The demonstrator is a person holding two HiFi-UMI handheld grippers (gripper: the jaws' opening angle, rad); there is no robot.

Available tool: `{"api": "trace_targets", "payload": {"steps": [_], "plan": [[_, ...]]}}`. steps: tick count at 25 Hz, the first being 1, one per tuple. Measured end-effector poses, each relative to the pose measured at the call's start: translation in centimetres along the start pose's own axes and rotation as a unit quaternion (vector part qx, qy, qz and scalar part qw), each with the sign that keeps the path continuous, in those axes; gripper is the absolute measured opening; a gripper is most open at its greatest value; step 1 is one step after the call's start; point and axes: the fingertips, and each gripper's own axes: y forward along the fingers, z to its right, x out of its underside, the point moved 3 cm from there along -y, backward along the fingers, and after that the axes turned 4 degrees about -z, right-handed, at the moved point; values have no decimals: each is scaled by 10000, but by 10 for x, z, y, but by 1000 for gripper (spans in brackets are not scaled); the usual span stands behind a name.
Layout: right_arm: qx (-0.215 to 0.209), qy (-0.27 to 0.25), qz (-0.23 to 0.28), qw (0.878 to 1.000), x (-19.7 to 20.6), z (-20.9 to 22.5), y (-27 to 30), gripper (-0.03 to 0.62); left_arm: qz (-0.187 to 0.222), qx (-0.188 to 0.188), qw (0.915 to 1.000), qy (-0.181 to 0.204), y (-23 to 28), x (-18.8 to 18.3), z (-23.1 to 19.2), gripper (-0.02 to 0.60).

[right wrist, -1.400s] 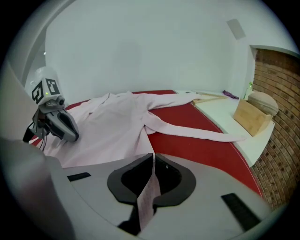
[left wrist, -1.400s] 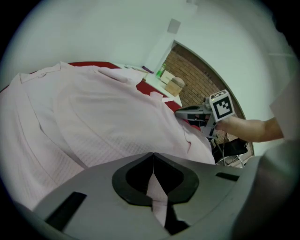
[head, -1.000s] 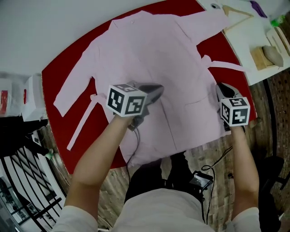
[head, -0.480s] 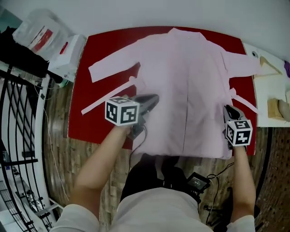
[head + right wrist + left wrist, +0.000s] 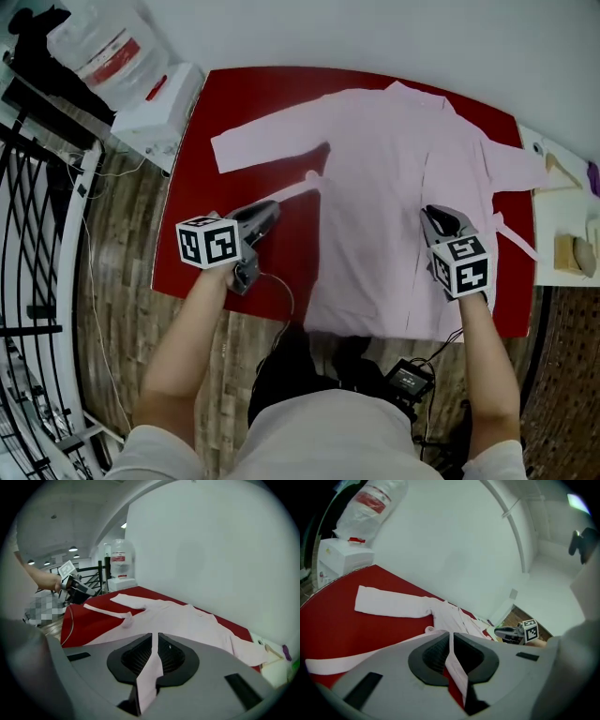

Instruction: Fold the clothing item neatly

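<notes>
A pale pink robe (image 5: 394,169) lies spread on the red table (image 5: 253,103), collar at the far side and sleeves out to both sides. My left gripper (image 5: 270,208) hangs over bare red table left of the robe, shut on the robe's belt strip (image 5: 295,190). In the left gripper view the strip (image 5: 370,653) runs into the closed jaws (image 5: 451,637). My right gripper (image 5: 433,214) is over the robe's right half, shut on a piece of its pink fabric (image 5: 149,677). The other belt strip (image 5: 514,236) trails off to the right.
A white box (image 5: 155,108) and a plastic bag (image 5: 103,47) sit beyond the table's left corner, beside a black railing (image 5: 37,234). A white table (image 5: 562,216) with a hanger and small items adjoins on the right. A cabled device (image 5: 408,378) lies on the wood floor.
My left gripper has moved left, off the robe and over bare table, with the belt strip. The right gripper has come inward from the robe's right edge. The head view has swung round.
</notes>
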Motion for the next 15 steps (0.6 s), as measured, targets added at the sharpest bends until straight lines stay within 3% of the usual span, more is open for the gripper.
{"api": "trace_targets", "payload": {"steps": [9, 15], "plan": [[-494, -862, -169, 9949, -98, -127, 99, 20, 133, 107, 9987, -480, -36, -16, -110, 9], [-978, -2029, -315, 9738, -142, -225, 175, 21, 434, 64, 9955, -846, -58, -21, -163, 32]]}}
